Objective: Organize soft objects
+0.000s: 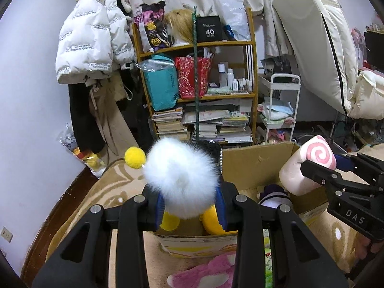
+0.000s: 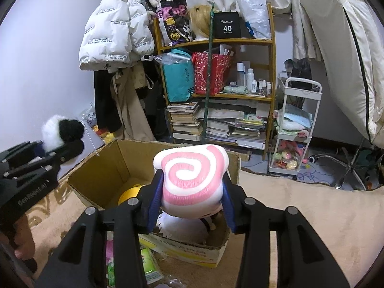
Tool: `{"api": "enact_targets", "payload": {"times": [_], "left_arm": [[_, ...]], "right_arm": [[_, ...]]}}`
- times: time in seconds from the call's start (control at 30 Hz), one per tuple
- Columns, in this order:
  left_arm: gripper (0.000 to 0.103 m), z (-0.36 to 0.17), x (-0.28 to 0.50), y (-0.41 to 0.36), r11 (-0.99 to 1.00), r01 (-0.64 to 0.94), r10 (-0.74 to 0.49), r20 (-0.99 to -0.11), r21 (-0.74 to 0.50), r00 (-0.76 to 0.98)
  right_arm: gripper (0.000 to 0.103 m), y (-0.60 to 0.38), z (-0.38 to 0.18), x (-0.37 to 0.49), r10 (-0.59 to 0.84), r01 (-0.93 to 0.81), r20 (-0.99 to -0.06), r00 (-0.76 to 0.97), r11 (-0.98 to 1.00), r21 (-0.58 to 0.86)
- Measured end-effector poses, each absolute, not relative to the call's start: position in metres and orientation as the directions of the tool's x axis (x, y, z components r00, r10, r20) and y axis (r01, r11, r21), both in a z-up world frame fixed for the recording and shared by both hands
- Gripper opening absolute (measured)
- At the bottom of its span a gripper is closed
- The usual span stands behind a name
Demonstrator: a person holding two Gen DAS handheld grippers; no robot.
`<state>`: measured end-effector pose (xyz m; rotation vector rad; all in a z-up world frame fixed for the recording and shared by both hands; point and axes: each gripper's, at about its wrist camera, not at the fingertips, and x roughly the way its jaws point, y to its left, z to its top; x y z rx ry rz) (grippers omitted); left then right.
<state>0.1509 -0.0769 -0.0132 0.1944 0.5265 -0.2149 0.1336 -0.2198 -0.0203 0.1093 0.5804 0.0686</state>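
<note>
My left gripper is shut on a fluffy white and black pom-pom toy with a yellow ball, held over the near left corner of an open cardboard box. My right gripper is shut on a white plush roll with a pink swirl, held over the same box. The roll also shows in the left wrist view, and the pom-pom toy in the right wrist view. A yellow toy and a white plush lie inside the box.
A pink plush and green packets lie on the beige blanket in front of the box. Behind stand a crowded wooden shelf, hanging coats, a white trolley and a leaning mattress.
</note>
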Motion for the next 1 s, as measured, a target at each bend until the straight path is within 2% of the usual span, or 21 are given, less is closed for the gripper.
{"api": "enact_targets", "payload": {"times": [0.63, 0.67, 0.7, 0.73, 0.9, 1.0], "left_arm": [[0.036, -0.038, 0.168, -0.089, 0.951, 0.302, -0.194, -0.618, 0.074, 0.762], [0.038, -0.039, 0.169, -0.088, 0.952, 0.299, -0.194, -0.624, 0.068, 0.757], [0.047, -0.039, 0.169, -0.087, 0.954, 0.293, -0.188, -0.628, 0.066, 0.755], [0.051, -0.039, 0.169, -0.086, 0.956, 0.285, -0.181, -0.628, 0.067, 0.756], [0.064, -0.039, 0.169, -0.082, 0.961, 0.265, -0.156, -0.637, 0.078, 0.755], [0.068, -0.039, 0.167, -0.078, 0.963, 0.257, -0.149, -0.643, 0.078, 0.752]], "right_arm": [[0.057, -0.225, -0.034, 0.136, 0.119, -0.016, -0.584, 0.803, 0.984, 0.179], [0.057, -0.225, -0.035, 0.135, 0.12, -0.017, -0.586, 0.801, 0.984, 0.179], [0.058, -0.225, -0.035, 0.135, 0.122, -0.018, -0.588, 0.8, 0.984, 0.179], [0.059, -0.225, -0.035, 0.135, 0.122, -0.018, -0.589, 0.799, 0.984, 0.179], [0.062, -0.225, -0.036, 0.133, 0.128, -0.019, -0.599, 0.791, 0.983, 0.185], [0.064, -0.225, -0.037, 0.131, 0.132, -0.021, -0.607, 0.784, 0.982, 0.187]]}}
